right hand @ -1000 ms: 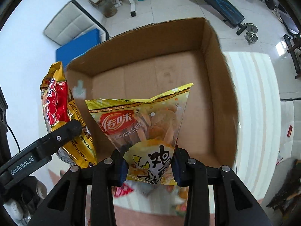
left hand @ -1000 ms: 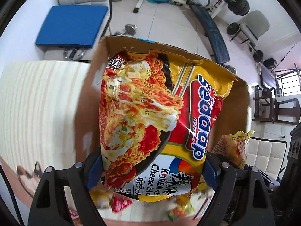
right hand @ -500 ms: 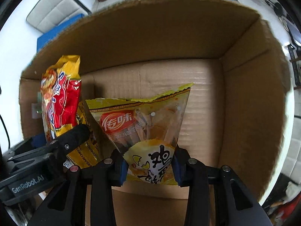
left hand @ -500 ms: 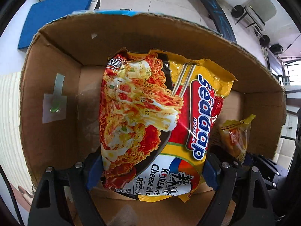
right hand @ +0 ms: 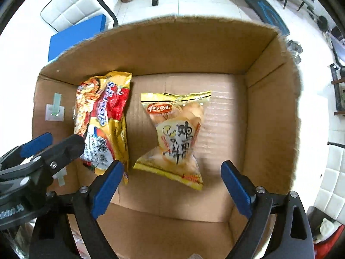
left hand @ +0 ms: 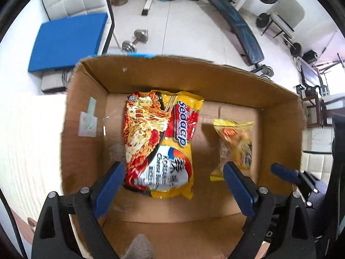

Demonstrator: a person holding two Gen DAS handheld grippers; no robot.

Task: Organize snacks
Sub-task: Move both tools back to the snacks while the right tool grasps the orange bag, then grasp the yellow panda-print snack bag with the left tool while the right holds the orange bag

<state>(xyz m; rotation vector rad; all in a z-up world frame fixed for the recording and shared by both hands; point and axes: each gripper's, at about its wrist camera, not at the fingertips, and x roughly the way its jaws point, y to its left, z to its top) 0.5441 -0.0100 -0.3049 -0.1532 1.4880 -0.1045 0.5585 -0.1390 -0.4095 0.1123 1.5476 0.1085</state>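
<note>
Presently both of my grippers hang above an open cardboard box, and each holds nothing. My left gripper has its blue-padded fingers spread wide, nothing between them. Below it, a yellow-and-red noodle packet lies flat on the box floor, left of centre, its top end near the far wall. My right gripper is likewise spread wide, its fingers clear of any item. Beneath it, a yellow snack bag with a red logo and black characters lies flat near the middle of the box floor. The two packs lie side by side, a strip of bare cardboard between them, the noodle packet toward the left wall. A pale taped label is stuck on the inside of the left wall. The box stands on a light striped surface.
</note>
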